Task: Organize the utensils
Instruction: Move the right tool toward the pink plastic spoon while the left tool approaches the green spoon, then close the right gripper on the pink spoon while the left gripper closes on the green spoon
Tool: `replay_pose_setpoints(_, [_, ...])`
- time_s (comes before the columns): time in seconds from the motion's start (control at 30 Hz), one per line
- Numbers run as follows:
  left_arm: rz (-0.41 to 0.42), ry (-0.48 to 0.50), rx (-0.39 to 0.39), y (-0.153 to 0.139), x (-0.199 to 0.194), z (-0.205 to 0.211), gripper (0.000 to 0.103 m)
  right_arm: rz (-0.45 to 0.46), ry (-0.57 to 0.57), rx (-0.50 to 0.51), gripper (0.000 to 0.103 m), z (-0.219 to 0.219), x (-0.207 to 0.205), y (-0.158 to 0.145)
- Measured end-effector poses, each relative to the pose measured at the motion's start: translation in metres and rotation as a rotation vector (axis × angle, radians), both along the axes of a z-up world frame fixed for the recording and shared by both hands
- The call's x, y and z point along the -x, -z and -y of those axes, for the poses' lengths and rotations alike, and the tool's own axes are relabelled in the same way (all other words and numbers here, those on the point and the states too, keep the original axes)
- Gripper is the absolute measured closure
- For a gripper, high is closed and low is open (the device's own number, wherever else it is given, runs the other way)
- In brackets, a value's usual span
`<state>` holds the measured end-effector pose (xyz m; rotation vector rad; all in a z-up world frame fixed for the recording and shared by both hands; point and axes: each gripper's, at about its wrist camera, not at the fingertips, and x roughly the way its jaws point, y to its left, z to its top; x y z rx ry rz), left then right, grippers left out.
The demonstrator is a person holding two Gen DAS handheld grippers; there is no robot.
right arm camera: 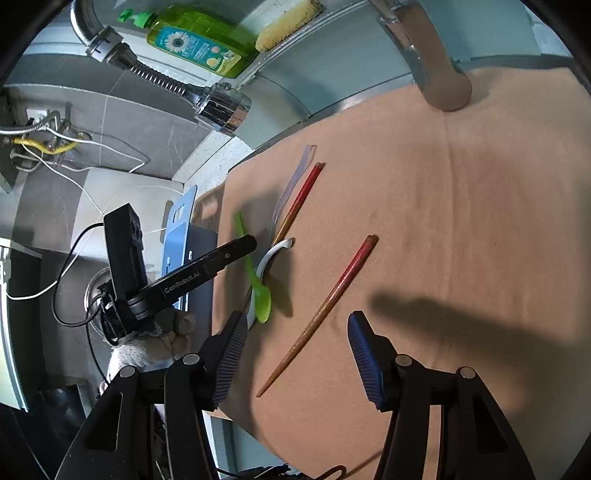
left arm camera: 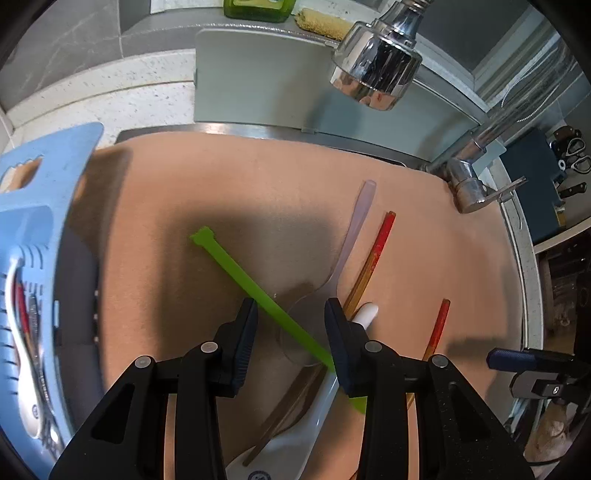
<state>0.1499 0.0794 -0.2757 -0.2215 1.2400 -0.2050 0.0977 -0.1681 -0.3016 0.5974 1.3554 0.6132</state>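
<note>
Utensils cluster mid-mat; mat's right side bare.

This is a home kitchen, at the sink. A chrome pull-out faucet with a spray head hangs over a steel sink, and its lever base stands at the rim on a pale speckled counter. Behind the sink lie a green dish soap bottle and a scrub sponge. A blue slotted drainer at the side holds cutlery. Knives and scissors hang in a rack beyond the faucet. An orange cloth spread over the work area carries chopsticks and spoons. Grey tiles cover the wall.
</note>
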Motion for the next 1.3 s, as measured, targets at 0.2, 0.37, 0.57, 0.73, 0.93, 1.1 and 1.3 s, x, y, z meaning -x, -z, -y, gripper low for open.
replay_pose_setpoints(0.2, [0.011, 0.034, 0.015, 0.002, 0.002, 0.000, 0.085, -0.012, 0.028, 0.012, 0.050, 0.006, -0.002, 0.004])
replay_pose_setpoints(0.37, [0.034, 0.090, 0.003, -0.003, 0.004, 0.010, 0.091, -0.030, 0.037, 0.015, 0.050, 0.006, -0.002, 0.009])
replay_pose_setpoints(0.57, [0.062, 0.226, -0.049, -0.015, 0.017, 0.040, 0.092, -0.057, 0.036, 0.020, 0.050, 0.002, 0.001, 0.015])
replay_pose_setpoints(0.73, [0.077, 0.305, -0.070, -0.020, 0.029, 0.055, 0.091, -0.070, 0.040, 0.025, 0.050, 0.001, 0.000, 0.019])
replay_pose_setpoints(0.93, [0.070, 0.201, 0.009, -0.024, 0.017, 0.032, 0.091, -0.069, 0.044, 0.007, 0.050, 0.000, -0.007, 0.015])
replay_pose_setpoints(1.1, [0.061, 0.201, 0.024, -0.027, 0.016, 0.022, 0.088, -0.041, 0.030, 0.001, 0.055, -0.011, -0.018, 0.007])
replay_pose_setpoints(1.3, [0.043, 0.144, 0.056, -0.021, 0.002, 0.024, 0.078, -0.071, 0.055, -0.006, 0.058, -0.024, -0.038, 0.013])
